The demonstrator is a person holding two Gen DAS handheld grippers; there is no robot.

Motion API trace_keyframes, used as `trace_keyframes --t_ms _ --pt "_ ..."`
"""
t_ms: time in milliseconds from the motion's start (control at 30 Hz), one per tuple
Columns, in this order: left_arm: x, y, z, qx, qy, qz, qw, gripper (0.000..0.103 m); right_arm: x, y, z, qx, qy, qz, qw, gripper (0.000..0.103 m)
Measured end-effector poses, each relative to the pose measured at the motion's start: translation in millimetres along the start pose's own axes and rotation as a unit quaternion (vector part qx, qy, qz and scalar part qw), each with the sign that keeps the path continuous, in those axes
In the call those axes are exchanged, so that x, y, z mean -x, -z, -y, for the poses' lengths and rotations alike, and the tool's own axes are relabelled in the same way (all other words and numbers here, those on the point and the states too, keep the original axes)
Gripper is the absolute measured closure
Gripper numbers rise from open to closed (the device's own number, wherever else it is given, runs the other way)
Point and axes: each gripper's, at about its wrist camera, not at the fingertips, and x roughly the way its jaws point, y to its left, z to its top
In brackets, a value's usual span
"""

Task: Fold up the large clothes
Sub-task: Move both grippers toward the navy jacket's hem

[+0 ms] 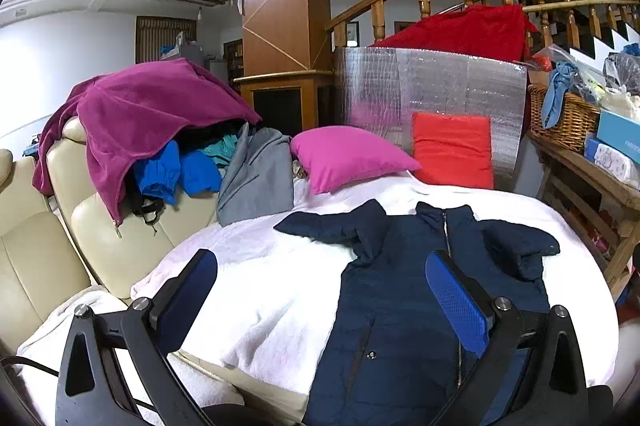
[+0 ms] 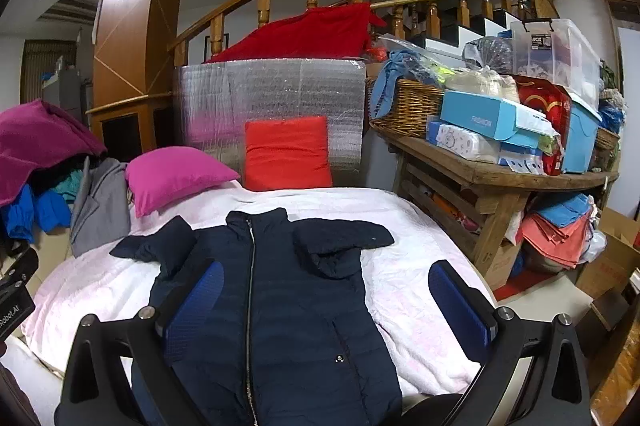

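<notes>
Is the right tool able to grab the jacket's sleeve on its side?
Probably yes. The right tool is open and hovers over the navy jacket, and the sleeve lies folded on the white blanket just ahead with nothing on top of it or in the way.

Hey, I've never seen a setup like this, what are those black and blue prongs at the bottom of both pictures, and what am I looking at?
No robot here: a person holds a two-finger gripper in each hand, with a wide-angle camera on each looking out along its fingers. The prongs are those fingers, with blue pads.

One picture comes from the left gripper, the other from the right gripper. Both are open and hold nothing.

Ahead, a navy jacket lies zipped and front-up on a white blanket, its sleeves bent across the chest. It is the thing to be folded. Behind it sit a pink pillow and a red pillow; a clothes pile lies off to the left.
</notes>
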Motion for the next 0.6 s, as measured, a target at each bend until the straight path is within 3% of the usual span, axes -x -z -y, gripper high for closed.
trace_keyframes --t_ms 600 --pt "-22.8 10.1 3.0 0.0 0.007 -0.027 0.9996 0.0 -27.0 13.2 -12.7 0.01 -0.001 -0.028 1.0 0.0"
